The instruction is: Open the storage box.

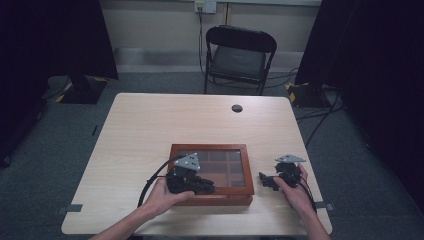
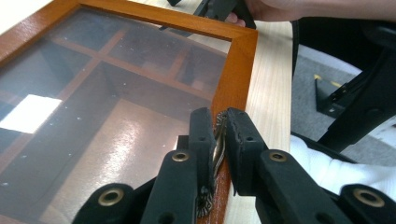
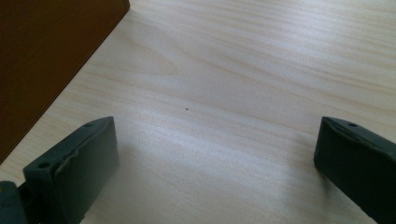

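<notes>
A shallow wooden box (image 1: 210, 148) with a glass lid (image 2: 93, 116) and inner compartments lies at the table's near middle. My left gripper (image 2: 219, 122) is over its near edge, shut on a small metal clasp (image 2: 218, 145) on the lid's front frame (image 2: 236, 70). In the high view the left gripper (image 1: 206, 188) lies across the box's front left part. My right gripper (image 1: 266, 181) rests on the table just right of the box, pointing towards it. Its jaws (image 3: 219, 149) stand wide open over bare wood, with the box's side wall (image 3: 42, 56) at the left.
The light wooden table (image 1: 150, 130) has a round cable hole (image 1: 237, 108) near its far edge. A black folding chair (image 1: 240, 55) stands beyond it. Dark curtains, stand bases and floor cables flank both sides.
</notes>
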### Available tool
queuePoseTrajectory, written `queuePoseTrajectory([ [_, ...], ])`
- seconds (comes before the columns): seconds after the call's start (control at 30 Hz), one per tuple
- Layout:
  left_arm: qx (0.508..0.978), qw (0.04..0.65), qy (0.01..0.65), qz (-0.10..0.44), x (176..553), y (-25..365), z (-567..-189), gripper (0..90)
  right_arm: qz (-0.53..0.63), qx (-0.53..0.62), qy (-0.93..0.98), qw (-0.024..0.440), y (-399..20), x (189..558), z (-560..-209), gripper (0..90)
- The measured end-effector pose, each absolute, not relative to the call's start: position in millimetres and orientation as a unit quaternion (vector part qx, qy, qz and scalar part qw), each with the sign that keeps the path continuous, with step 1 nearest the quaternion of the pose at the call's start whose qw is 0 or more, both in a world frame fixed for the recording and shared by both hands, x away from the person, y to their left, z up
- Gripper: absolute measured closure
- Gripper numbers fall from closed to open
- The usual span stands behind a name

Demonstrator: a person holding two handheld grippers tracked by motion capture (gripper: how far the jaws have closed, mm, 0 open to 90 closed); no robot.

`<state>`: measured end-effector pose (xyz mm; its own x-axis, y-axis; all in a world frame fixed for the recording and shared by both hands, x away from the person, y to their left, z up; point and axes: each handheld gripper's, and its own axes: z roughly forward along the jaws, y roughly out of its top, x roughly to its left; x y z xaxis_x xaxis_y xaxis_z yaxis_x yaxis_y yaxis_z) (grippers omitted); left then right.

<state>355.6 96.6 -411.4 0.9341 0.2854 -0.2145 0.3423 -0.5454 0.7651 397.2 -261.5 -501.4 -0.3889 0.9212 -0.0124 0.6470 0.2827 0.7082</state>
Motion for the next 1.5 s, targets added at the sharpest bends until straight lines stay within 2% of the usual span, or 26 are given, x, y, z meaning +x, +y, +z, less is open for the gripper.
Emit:
queuePoseTrajectory([
  [1.13,0.872,0.45,0.19,-0.038,363,98,-389,81.1,0.317,0.508,0.771,0.217,-262,397,-501,0.0],
  [1.5,0.873,0.446,0.194,-0.035,370,98,-371,81.0,0.316,0.509,0.771,0.217,-262,397,-501,0.0],
])
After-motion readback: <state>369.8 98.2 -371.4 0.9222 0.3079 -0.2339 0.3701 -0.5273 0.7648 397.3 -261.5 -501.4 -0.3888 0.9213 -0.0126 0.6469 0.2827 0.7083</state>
